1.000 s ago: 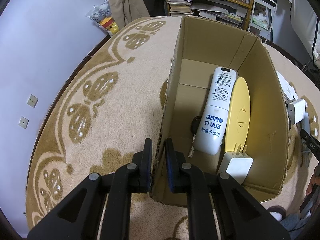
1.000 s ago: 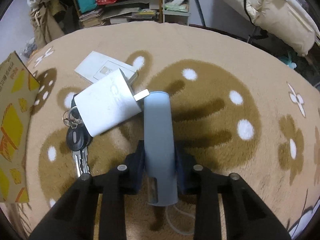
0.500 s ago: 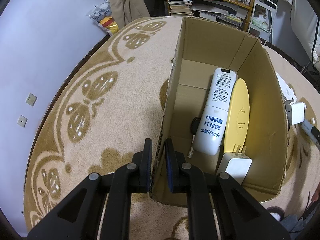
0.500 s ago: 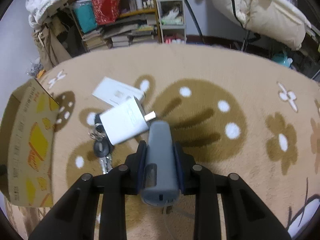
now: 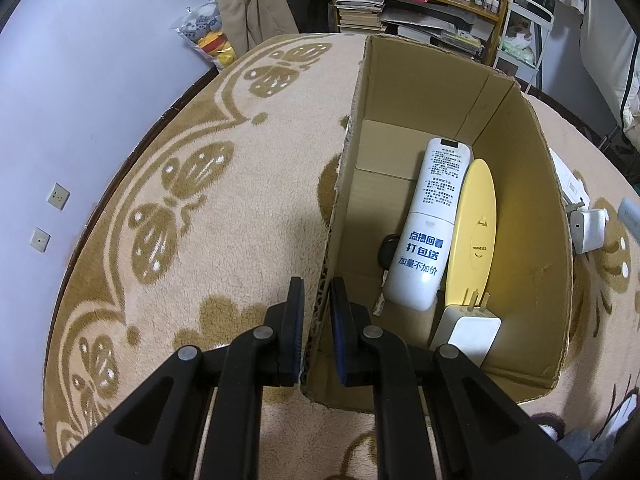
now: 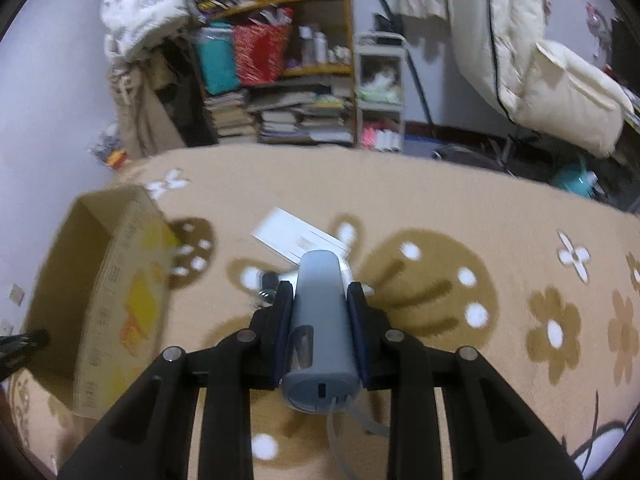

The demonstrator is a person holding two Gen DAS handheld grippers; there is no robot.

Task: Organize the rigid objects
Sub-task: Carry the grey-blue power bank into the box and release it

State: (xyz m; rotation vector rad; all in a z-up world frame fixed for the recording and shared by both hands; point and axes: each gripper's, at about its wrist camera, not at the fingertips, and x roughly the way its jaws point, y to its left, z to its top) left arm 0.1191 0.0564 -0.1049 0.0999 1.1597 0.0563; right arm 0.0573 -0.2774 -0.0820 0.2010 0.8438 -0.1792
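Right gripper [image 6: 319, 320] clamps grey-blue device [image 6: 320, 320] (lifted).

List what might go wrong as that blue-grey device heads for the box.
1. The blue-grey device sits between the right gripper fingers with a cord trailing below; it may snag.
2. The cardboard box already holds a white remote, a yellow remote and a charger; dropping it in could knock them.
3. The left gripper pinches only the thin box wall, which may bend.
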